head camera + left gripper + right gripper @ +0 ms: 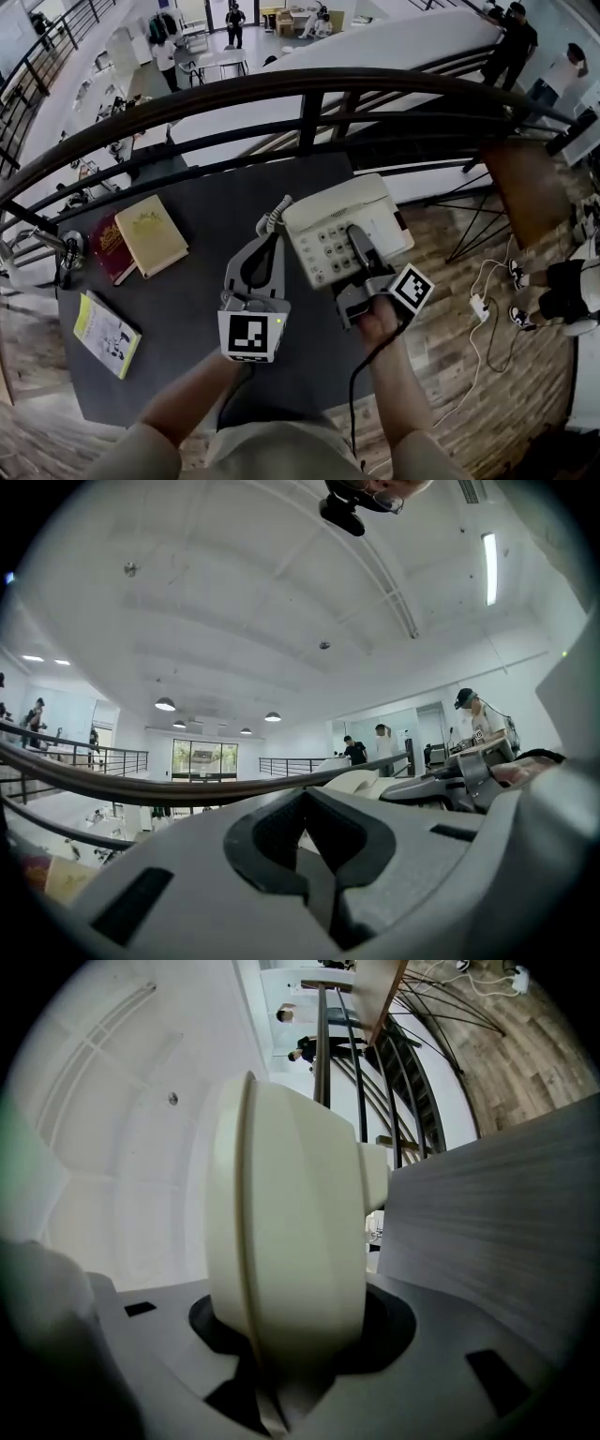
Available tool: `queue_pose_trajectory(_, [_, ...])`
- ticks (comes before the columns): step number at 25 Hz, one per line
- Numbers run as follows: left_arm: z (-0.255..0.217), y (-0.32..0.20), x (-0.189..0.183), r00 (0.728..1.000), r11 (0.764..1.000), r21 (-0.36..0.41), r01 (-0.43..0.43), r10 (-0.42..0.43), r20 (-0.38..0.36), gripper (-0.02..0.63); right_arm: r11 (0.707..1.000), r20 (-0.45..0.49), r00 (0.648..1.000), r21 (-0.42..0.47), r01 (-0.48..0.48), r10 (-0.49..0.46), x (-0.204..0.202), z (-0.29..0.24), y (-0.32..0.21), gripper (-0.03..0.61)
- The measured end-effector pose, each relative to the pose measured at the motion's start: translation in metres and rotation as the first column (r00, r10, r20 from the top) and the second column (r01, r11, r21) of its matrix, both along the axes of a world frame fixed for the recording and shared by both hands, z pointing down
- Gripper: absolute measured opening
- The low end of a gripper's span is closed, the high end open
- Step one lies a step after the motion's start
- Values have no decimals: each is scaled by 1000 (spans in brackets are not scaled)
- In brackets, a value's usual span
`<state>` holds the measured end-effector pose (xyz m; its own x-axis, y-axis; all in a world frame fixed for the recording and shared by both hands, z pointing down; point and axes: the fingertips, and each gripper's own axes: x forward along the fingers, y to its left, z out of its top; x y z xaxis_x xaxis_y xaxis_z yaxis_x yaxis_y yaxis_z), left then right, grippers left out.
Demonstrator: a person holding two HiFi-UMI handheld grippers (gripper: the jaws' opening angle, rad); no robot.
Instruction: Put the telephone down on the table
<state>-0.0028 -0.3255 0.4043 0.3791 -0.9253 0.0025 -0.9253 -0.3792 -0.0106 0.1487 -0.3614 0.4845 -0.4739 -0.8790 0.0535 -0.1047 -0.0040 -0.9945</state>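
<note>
Fingers (362,255) of the right gripper (356,234) hold the one telephone (319,225), keys up, long side left to right, over the table's (187,300) right edge, three books (150,234) at left; left gripper (306,803) view: fingers together, empty; right gripper view: telephone on edge, squeezed.

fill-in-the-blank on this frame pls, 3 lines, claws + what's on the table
1. The right claw is shut on the cream ____.
2. ____ books lie on the left part of the dark table in the head view.
3. The tip of the left claw sits beside a coiled ____.

Missing words: telephone; three; cord
</note>
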Motion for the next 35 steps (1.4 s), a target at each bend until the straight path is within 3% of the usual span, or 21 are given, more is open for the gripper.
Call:
queue_pose_trajectory(4, [30, -44, 6, 1000, 999, -27, 19, -19, -4, 5, 1000, -5, 1000, -7, 5, -5, 2, 30, -43, 196])
queue_pose_trajectory(12, [103, -108, 16, 999, 994, -97, 45, -43, 31, 5, 995, -36, 999, -101, -14, 10, 5, 111, -97, 196])
queue_pose_trajectory(18, [158, -129, 26, 998, 982, -183, 54, -48, 38, 5, 987, -35, 999, -162, -16, 11, 6, 167, -123, 196])
queue_pose_trajectory(28, [208, -154, 26, 996, 962, -257, 91, -83, 44, 5, 975, -7, 1000, -222, -25, 24, -7, 206, -146, 196])
queue_pose_trajectory(35, [224, -164, 21, 995, 955, -279, 97, -84, 59, 5, 962, -82, 997, -272, -36, 14, -7, 232, -143, 196])
